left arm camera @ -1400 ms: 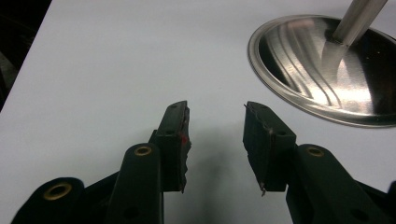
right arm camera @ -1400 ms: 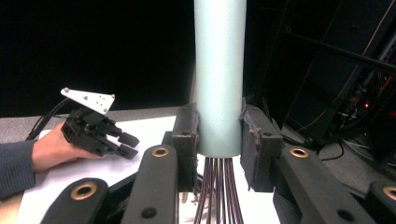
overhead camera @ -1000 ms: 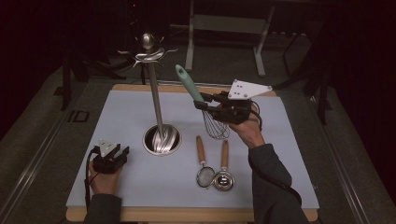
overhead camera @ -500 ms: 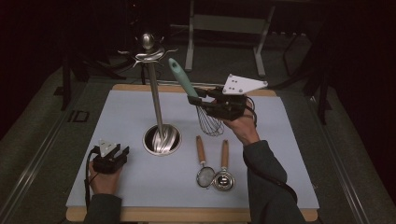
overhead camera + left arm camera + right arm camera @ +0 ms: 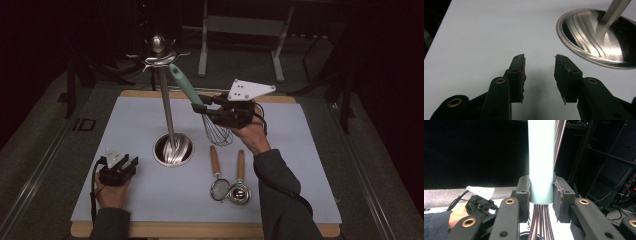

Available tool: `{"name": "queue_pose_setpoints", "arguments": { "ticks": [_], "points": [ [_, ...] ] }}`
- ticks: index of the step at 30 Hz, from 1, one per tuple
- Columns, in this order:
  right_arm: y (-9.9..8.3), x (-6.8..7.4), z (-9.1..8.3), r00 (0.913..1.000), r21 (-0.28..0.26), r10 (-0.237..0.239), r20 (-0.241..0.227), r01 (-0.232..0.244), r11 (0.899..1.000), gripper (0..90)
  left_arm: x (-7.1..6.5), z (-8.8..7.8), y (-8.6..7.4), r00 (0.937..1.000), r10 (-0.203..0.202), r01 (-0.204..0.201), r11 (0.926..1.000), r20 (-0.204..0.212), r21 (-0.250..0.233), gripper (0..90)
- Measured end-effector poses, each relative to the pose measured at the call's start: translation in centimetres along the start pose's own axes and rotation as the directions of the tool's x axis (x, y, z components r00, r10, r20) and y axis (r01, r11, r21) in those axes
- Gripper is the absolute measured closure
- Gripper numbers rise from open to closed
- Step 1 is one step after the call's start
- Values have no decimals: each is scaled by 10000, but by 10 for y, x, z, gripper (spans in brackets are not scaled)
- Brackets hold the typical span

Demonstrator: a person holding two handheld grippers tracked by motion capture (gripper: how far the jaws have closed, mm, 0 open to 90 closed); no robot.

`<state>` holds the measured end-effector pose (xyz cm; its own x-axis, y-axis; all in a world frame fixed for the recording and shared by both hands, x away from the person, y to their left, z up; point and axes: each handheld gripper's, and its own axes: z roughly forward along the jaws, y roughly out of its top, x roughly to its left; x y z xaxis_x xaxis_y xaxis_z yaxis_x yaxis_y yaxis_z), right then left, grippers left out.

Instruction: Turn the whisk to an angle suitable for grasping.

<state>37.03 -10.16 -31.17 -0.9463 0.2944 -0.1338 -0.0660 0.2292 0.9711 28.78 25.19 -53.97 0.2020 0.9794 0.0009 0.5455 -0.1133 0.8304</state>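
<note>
A whisk with a pale green handle (image 5: 181, 83) and a wire head (image 5: 218, 132) hangs tilted above the mat, its handle tip up near the hooks of a metal stand (image 5: 165, 100). My right gripper (image 5: 206, 106) is shut on the low end of that handle (image 5: 541, 162), the wires (image 5: 540, 222) dropping below the pads. The stand's pole rises from a round steel base (image 5: 173, 150). My left gripper (image 5: 123, 169) rests on the mat at the front left, open with nothing between its fingers (image 5: 517, 75), near the steel base (image 5: 599, 40).
Two wooden-handled utensils, a small strainer (image 5: 218, 175) and a round scoop (image 5: 239, 180), lie side by side on the pale blue mat (image 5: 300, 160) in front of the whisk. The mat covers a wooden table. Dark frames and a table leg stand behind.
My right gripper has carried the whisk leftward and a little up, bringing the handle tip close to the top of the stand. The left gripper has stayed put.
</note>
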Motion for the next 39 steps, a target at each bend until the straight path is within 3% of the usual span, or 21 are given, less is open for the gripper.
{"name": "queue_pose_setpoints", "arguments": {
  "ticks": [12,30,39],
  "points": [
    [-1,2,13,9996,425,113,261,-124,9990,691,0,0,0,10000,10,-10,10000,4,-3,612],
    [-3,6,25,9997,532,212,130,-218,9983,678,0,0,0,10000,34,-34,10000,3,-11,612],
    [-2,8,22,9998,520,187,-47,-185,9985,652,0,0,0,10000,48,-48,10000,-6,1,612]
  ]
}}
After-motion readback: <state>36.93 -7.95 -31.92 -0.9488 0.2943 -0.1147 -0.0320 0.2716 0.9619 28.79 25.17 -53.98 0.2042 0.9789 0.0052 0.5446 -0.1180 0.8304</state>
